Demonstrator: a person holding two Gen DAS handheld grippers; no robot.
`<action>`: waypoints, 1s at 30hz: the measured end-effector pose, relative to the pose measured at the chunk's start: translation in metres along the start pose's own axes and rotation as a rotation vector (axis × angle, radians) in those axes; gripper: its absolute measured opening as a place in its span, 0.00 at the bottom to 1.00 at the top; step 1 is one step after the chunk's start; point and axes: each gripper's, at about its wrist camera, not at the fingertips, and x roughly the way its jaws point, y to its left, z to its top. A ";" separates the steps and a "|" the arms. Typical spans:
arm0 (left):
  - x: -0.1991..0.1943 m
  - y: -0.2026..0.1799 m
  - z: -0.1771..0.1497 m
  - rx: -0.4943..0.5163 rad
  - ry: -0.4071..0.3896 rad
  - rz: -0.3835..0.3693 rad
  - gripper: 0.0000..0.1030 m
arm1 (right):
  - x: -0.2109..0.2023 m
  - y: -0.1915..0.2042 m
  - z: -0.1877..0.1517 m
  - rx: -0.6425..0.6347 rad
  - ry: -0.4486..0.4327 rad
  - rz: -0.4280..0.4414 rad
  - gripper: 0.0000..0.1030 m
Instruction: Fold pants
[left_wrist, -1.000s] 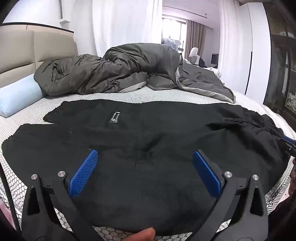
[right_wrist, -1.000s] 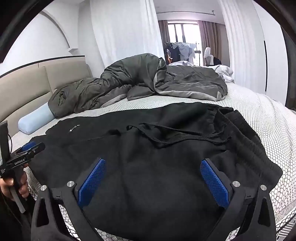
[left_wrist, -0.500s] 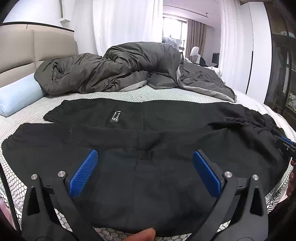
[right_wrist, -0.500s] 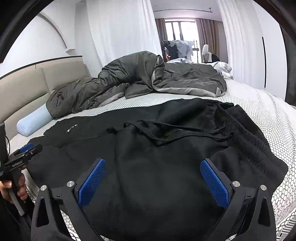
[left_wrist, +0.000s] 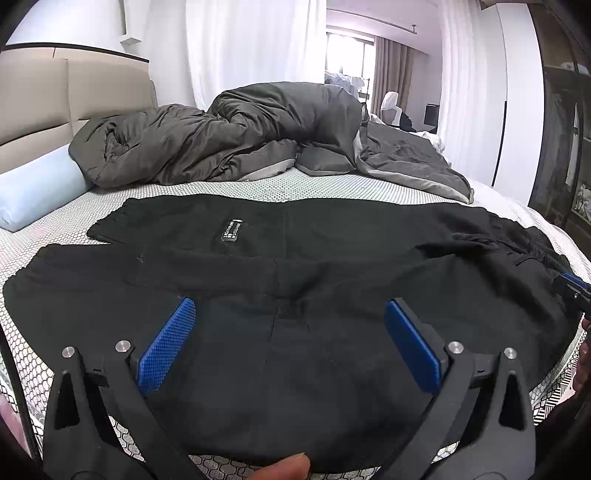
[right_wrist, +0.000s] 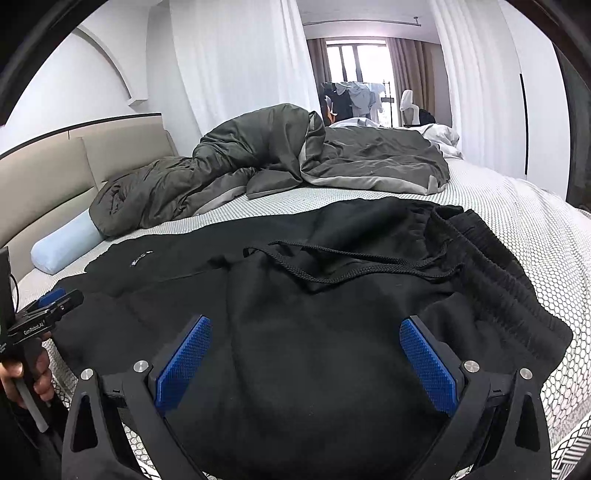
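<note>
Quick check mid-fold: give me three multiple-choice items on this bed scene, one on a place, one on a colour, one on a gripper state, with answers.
1. Where does the duvet lie?
A. beyond the pants
B. on the pants
C. on the floor

2. What colour is the bolster?
A. red
B. pale blue
C. black

3. How is the left hand-held gripper?
A. shut on the drawstring
B. shut on the bolster
C. open

Answers: 1 A, it is heaped past the pants; 2 B, pale blue by the headboard; 3 C, its jaws stand wide apart over the cloth.
</note>
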 end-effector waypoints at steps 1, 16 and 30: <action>0.000 0.000 0.000 0.000 0.000 0.000 0.99 | -0.001 0.000 0.000 0.000 -0.001 0.000 1.00; 0.001 0.002 -0.001 -0.008 0.001 0.008 0.99 | 0.001 0.004 0.000 -0.015 0.005 0.003 1.00; 0.000 0.004 -0.001 -0.022 -0.003 0.016 0.99 | 0.005 0.008 0.000 -0.019 0.006 0.004 1.00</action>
